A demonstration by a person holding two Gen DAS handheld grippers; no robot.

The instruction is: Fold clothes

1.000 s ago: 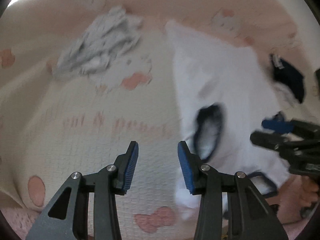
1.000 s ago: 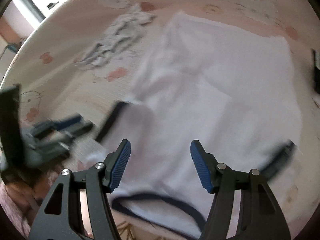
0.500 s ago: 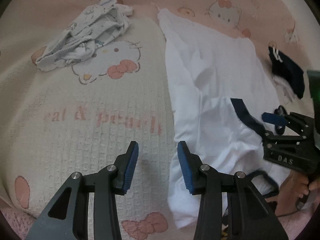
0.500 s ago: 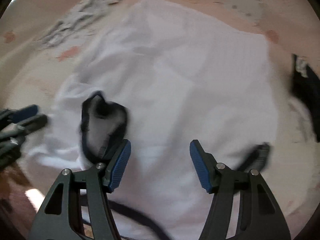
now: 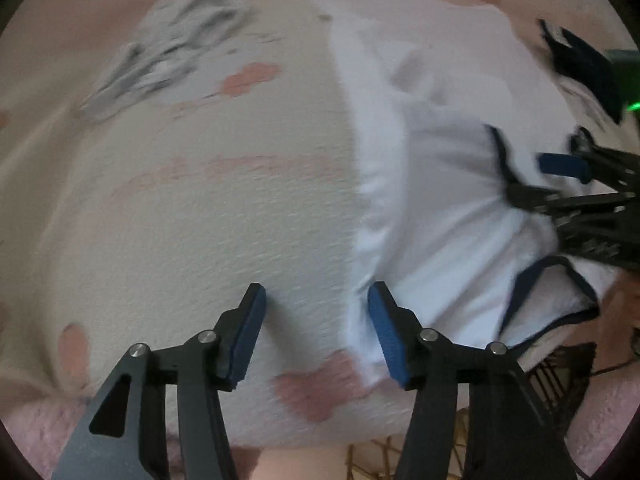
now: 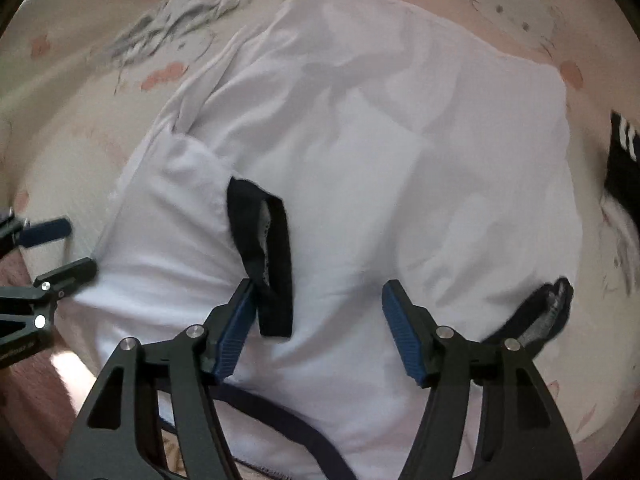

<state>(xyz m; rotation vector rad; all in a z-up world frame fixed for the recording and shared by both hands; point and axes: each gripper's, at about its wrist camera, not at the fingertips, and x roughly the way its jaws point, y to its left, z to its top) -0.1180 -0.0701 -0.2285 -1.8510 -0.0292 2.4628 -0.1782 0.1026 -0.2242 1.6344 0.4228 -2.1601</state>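
Note:
A white T-shirt [image 6: 360, 152] with dark navy trim lies spread on a pink and cream cartoon-cat blanket [image 5: 200, 200]; it also shows in the left wrist view [image 5: 440, 208]. Its left sleeve with a navy cuff [image 6: 276, 264] is folded in onto the body. The right sleeve cuff [image 6: 536, 316] lies at the lower right. My right gripper [image 6: 318, 332] is open and empty just above the shirt, its left finger beside the folded cuff. My left gripper [image 5: 316, 336] is open and empty over the blanket at the shirt's left edge.
A crumpled grey-and-white garment [image 5: 172, 44] lies at the far left of the blanket, also in the right wrist view [image 6: 200, 4]. A dark navy garment [image 5: 584, 68] lies past the shirt's right side [image 6: 624, 160]. A woven basket [image 5: 556, 372] sits below the blanket's near edge.
The left sleeve now lies folded onto the shirt body. My left gripper has opened wider and dropped closer to the blanket at the shirt's edge. The right gripper stays open.

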